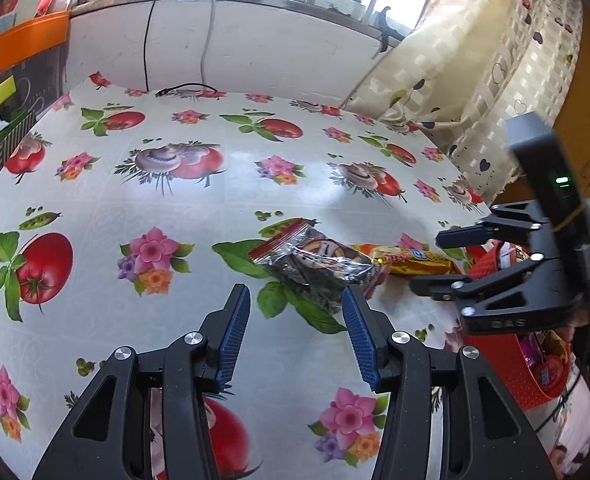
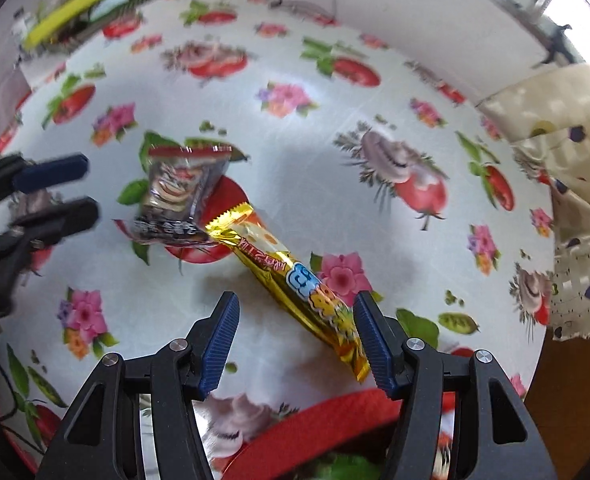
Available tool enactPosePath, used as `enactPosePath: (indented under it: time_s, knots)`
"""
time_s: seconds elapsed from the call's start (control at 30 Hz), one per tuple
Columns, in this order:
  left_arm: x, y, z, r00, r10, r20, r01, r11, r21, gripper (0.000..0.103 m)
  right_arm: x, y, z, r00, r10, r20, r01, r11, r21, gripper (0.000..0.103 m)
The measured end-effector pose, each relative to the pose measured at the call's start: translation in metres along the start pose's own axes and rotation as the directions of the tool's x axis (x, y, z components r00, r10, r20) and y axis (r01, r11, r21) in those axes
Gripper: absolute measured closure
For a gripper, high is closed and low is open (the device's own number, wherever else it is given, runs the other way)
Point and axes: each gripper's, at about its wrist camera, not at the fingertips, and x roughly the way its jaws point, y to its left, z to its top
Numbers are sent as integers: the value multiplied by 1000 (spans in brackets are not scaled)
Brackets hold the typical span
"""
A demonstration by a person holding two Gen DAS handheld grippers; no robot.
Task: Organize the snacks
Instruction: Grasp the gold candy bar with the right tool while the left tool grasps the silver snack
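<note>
two snack packets (image 1: 315, 264) (image 2: 295, 276) on the table; left gripper (image 1: 297, 336) and right gripper (image 2: 295, 336) both gape, empty.

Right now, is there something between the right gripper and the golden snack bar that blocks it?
No, nothing visible blocks it. The right gripper is open above the gold snack bar, whose near end already lies by one finger. The dark snack bag touches only the bar's far end.

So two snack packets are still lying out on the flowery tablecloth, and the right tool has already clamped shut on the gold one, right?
Not quite. The right tool is open: the right wrist view shows the gold packet lying on the tablecloth with only its end between the spread fingers, not pinched. The dark packet also lies loose.
</note>
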Motion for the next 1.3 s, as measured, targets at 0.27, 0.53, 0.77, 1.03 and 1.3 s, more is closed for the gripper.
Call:
enactPosePath:
  time_s: [0.27,0.53,0.77,1.03,1.3]
  knots:
    - [3,9,-1,1000,-18,-1,18,1000,-22,53,21,-15,17,998,-14,-59,17,999,40,84]
    - [0,21,0,1000,-14,1,14,998,-66,53,23,3,38,998,59,10,-60,997,58,84]
    - [-6,39,-2,999,33,-14,-35,993,-114,53,18,41,42,991,121,50,-122,992,18,84]
    - [-23,54,-10,999,32,-13,-34,987,-159,53,7,87,31,978,193,83,-194,981,12,84]
    - [-44,54,-29,998,37,-43,-43,986,-159,53,-13,115,-8,959,250,135,-261,963,71,84]
